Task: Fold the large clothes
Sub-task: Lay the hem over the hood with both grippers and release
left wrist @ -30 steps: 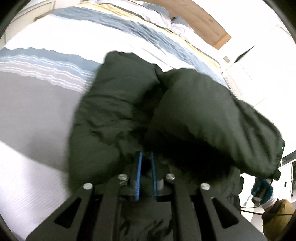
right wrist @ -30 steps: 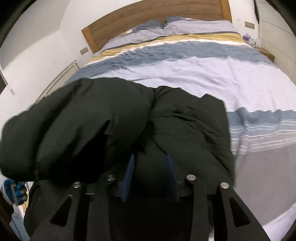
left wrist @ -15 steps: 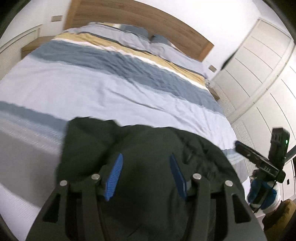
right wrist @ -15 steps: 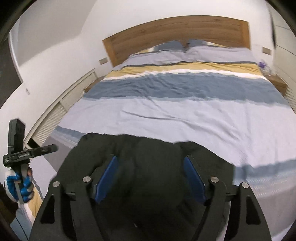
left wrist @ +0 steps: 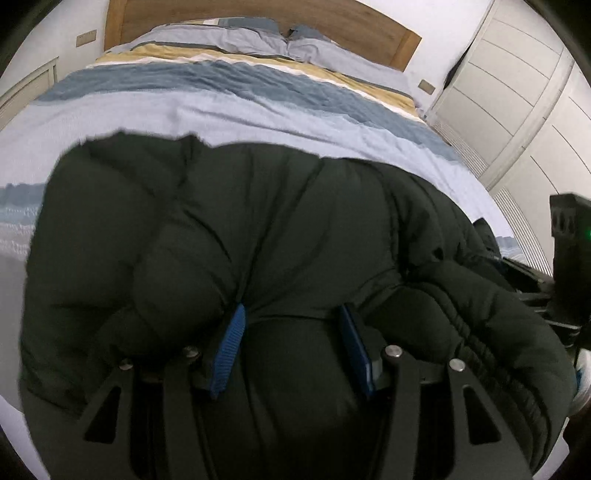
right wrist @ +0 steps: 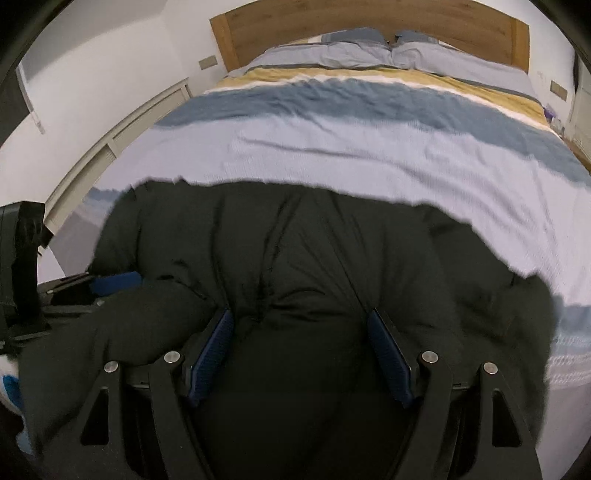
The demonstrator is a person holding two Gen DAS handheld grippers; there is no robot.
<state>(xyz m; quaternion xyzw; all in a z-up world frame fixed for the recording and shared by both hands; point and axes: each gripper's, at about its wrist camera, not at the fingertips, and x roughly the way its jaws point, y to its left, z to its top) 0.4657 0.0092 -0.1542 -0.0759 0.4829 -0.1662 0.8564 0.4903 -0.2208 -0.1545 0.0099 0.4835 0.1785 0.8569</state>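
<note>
A dark puffy quilted jacket (left wrist: 288,236) lies bunched at the near end of the striped bed (left wrist: 236,110). The left gripper (left wrist: 291,332) and right gripper (right wrist: 301,339) press into it with jaws parted, padding bulging between; whether either grips is unclear. Smooth open bedcover stretches beyond to the wooden headboard (right wrist: 369,22).

left tongs (left wrist: 291,314): parted, pressing puffy dark jacket (left wrist: 258,229) | striped bed (left wrist: 258,107)

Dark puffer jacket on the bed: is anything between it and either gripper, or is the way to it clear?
Nothing visible stands in the way. The dark puffer jacket bulges up directly between the parted fingers of both the left gripper and the right gripper, with only the striped duvet beyond it.
</note>
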